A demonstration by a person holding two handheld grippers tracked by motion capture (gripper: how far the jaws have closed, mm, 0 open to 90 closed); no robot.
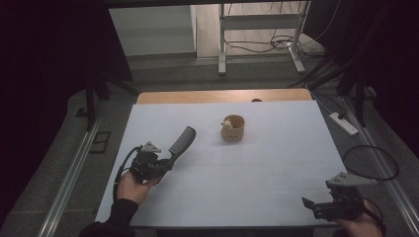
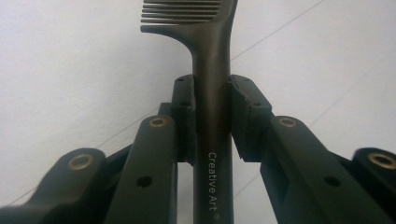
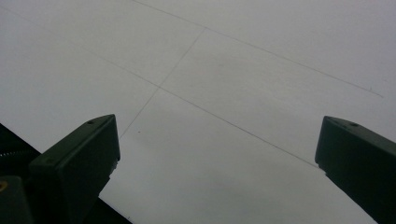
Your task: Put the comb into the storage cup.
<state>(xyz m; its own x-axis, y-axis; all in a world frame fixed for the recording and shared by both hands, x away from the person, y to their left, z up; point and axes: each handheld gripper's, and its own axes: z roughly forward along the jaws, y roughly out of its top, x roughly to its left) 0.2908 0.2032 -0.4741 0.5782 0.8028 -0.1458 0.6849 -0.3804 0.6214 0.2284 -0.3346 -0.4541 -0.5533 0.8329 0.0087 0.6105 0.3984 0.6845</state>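
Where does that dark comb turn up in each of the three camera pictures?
High view: the comb is left of centre, slanting up from the left gripper.
Left gripper view: centre, handle clamped between the jaws, teeth at top.
Right gripper view: not in it.
Shared landmark: the white table with its thin lines.

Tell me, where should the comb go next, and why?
Probably toward the wooden cup. The left gripper is shut on the comb by its handle, teeth end pointing up toward the cup, which stands open-topped farther up the table. The right gripper waits open, holding nothing.
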